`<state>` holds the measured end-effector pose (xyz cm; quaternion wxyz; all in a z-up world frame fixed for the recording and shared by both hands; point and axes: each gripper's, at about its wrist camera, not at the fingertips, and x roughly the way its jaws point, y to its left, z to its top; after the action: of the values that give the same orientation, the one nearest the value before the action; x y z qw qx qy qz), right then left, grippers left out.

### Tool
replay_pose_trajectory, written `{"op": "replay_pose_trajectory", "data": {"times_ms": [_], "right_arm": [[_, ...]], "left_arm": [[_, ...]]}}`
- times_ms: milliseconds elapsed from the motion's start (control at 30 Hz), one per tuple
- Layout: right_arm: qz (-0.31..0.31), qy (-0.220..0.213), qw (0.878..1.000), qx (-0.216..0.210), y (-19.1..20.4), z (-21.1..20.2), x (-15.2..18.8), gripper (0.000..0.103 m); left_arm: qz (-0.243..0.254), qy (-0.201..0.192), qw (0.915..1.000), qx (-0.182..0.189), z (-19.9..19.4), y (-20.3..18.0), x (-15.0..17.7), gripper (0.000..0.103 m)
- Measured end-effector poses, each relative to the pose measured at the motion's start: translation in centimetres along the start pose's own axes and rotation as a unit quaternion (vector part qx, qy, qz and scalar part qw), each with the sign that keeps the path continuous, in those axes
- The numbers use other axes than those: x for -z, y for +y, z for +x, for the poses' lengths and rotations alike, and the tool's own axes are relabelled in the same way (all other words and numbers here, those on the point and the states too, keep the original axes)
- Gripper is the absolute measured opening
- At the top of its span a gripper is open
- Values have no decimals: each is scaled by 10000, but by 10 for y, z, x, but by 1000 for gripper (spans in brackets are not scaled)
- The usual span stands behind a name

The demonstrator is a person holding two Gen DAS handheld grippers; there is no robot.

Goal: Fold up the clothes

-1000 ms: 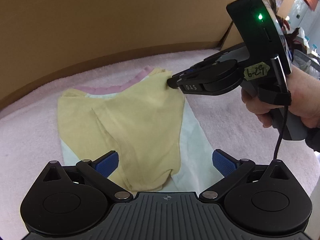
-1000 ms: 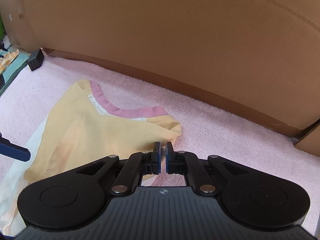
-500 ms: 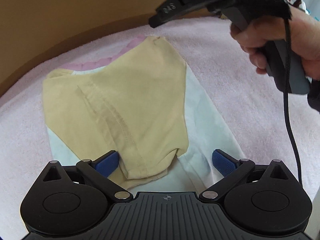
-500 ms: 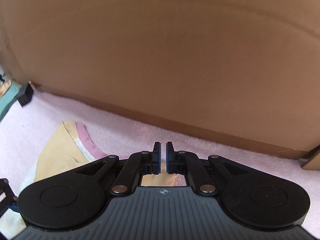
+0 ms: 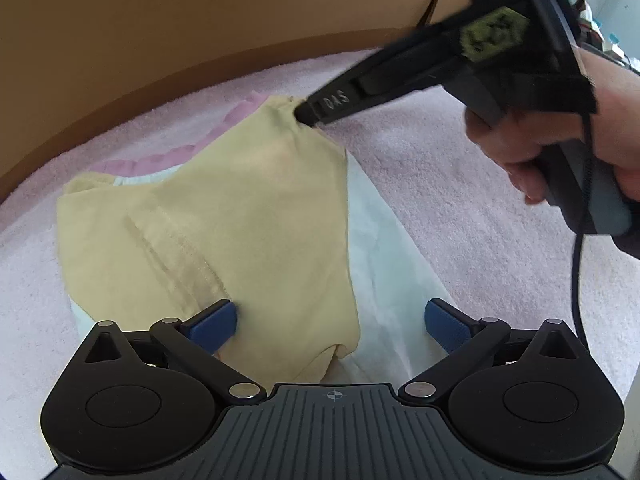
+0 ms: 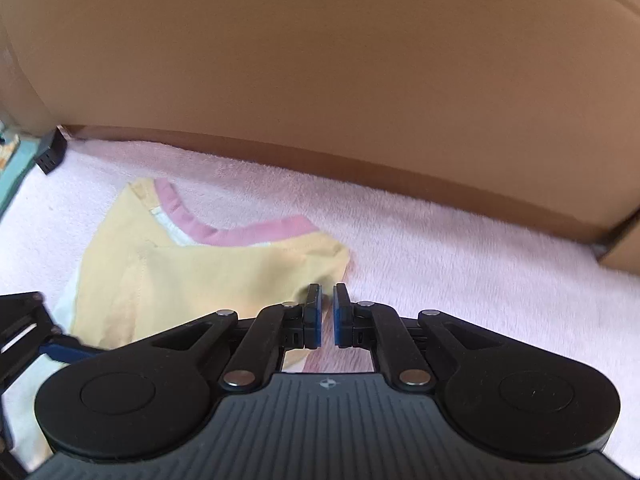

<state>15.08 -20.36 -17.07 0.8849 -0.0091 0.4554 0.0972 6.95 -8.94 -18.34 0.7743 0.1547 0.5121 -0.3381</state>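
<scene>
We have the yellow garment point(image 5: 224, 216) lying on the pink towel point(image 5: 460, 184) that covers the desk, its yellow panel folded over the white part, pink neckband toward the cardboard wall point(image 6: 320, 80). Our right gripper point(image 6: 327, 312) rests at the far corner of that fold, jaws nearly shut with only a slim gap, and no cloth visibly between them (the left view blurs the tip). Our left gripper point(image 5: 328, 320) hovers with jaws spread wide over the near hem, holding nothing. We judge one fold laid; next we must pinch the near edge and carry it across.
</scene>
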Motion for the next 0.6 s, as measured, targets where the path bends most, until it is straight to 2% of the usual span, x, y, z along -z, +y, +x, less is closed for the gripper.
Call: {"op": "replay_pose_trajectory", "data": {"times_ms": [100,167,200,267,367,467,567,600], "right_arm": [[-68,-234,9991,349,-1,9,-11,8],[-93,-250,9957,891,-3,12,-16,9],[0,-238,9957,901,-6,9,-16,12],[225,-334,9977,544,-8,-4,-13,13],[-83,-257,9996,100,5,-15,-4,13],[-458,-84,9981,399,12,2,1,13],[-126,-286,9975,634,-2,6,-2,38],[-61,-335,9969,705,-3,2,-2,37]], "left_arm": [[121,3,9999,-68,1,-3,1,103],[146,-1,9999,-62,1,-4,2,103],[130,-18,9999,-50,1,-3,2,103],[112,-38,9999,-46,1,-3,2,103],[122,-28,9999,-98,1,-6,1,103],[221,9,9996,-163,3,-11,0,103],[125,8,9999,-109,1,-9,-1,103],[46,-19,10000,-86,-3,-7,-1,103]]}}
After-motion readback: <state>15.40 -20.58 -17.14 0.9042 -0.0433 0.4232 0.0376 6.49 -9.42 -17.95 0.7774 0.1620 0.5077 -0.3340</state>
